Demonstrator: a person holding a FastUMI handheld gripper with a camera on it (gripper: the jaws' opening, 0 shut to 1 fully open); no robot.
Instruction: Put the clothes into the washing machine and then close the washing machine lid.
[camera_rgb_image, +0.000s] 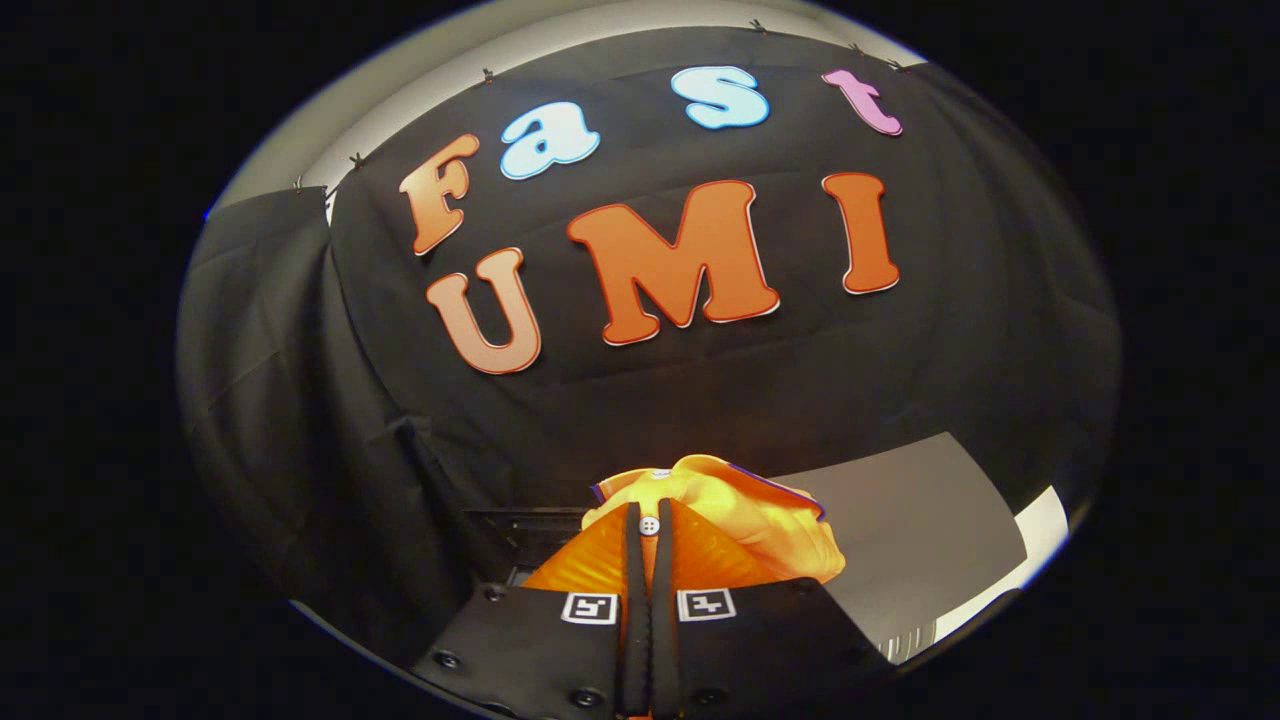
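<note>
My gripper (649, 522) is shut, its two fingers pressed together on an orange-yellow garment (760, 520) with a white button showing right at the fingertips. The cloth bunches up just ahead of the fingers and spills to their right, with a dark trim along its edge. The garment hangs lifted in the air. Beyond and to the right of it lies the grey lid or top (910, 520) of the washing machine, with a white edge (1040, 525) further right. A dark opening (520, 535) shows just left of the fingers; whether it is the drum I cannot tell.
The black cloth wall (300, 400) of the booth stands close ahead and wraps round the left side. A pale wall strip (330, 130) shows above the cloth.
</note>
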